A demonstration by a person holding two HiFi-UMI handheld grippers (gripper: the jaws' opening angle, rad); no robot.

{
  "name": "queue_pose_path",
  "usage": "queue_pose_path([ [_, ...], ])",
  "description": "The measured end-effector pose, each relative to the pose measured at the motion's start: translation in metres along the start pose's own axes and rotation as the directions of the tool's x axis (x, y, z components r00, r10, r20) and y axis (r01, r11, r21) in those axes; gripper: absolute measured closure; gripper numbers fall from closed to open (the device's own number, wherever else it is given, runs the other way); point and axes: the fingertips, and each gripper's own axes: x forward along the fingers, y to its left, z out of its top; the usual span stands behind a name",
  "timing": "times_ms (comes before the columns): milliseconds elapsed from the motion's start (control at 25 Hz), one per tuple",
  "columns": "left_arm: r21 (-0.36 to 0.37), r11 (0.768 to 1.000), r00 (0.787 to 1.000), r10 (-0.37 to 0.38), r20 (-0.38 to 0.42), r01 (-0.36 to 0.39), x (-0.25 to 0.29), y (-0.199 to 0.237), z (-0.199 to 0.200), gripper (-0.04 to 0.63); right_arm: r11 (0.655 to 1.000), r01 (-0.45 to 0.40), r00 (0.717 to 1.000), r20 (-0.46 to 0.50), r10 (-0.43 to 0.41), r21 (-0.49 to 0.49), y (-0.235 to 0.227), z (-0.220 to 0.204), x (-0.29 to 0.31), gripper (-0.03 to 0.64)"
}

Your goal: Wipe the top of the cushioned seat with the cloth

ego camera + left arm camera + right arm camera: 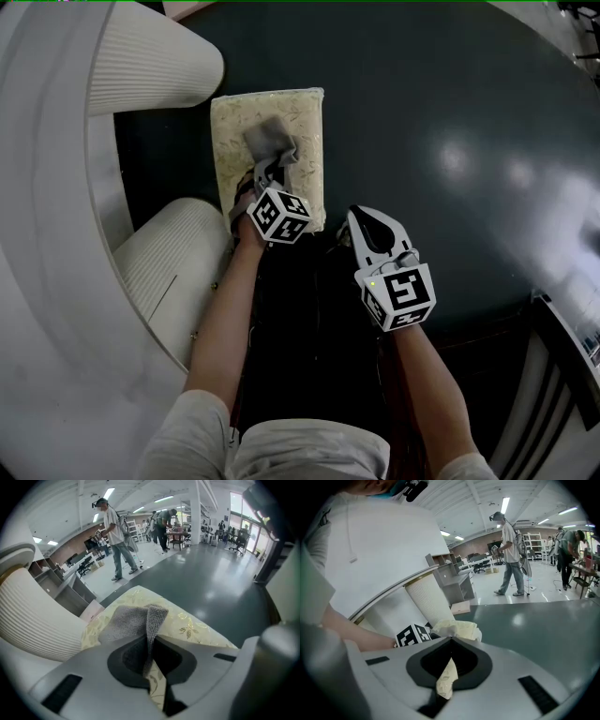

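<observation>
The cushioned seat [302,120] is a cream pad with a leaf pattern, lying between two white ribbed rolls. A grey cloth [270,140] lies bunched on its middle. My left gripper [271,172] is over the pad's near half and shut on the cloth [125,620], a fold of which runs up between the jaws. The pad [190,626] spreads under the cloth. My right gripper [354,221] is at the pad's near right corner. In the right gripper view it [449,667] is shut on a strip of the pad's cream fabric [446,680], with the pad [458,629] just ahead.
White ribbed rolls [150,58] [176,255] flank the pad on the left. Dark glossy floor [450,141] stretches to the right. Dark furniture [562,361] stands at the lower right. People [114,532] [511,550] stand far off in the hall.
</observation>
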Motion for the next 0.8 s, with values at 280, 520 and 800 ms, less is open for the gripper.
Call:
queue_pose_path([
  [280, 0.030, 0.999, 1.000, -0.019, 0.013, 0.018, 0.007, -0.033, 0.024, 0.568, 0.998, 0.045, 0.999, -0.003, -0.045, 0.043, -0.032, -0.021, -0.026, 0.607],
  [520, 0.047, 0.999, 0.999, -0.024, 0.021, 0.023, 0.010, -0.050, 0.035, 0.568, 0.997, 0.055, 0.998, -0.003, -0.055, 0.057, -0.044, -0.029, -0.037, 0.607],
  [800, 0.003, 1.000, 1.000, -0.005, 0.012, 0.005, 0.005, -0.046, 0.030, 0.568, 0.999, 0.034, 0.999, -0.015, -0.034, 0.020, -0.042, -0.026, -0.038, 0.607],
])
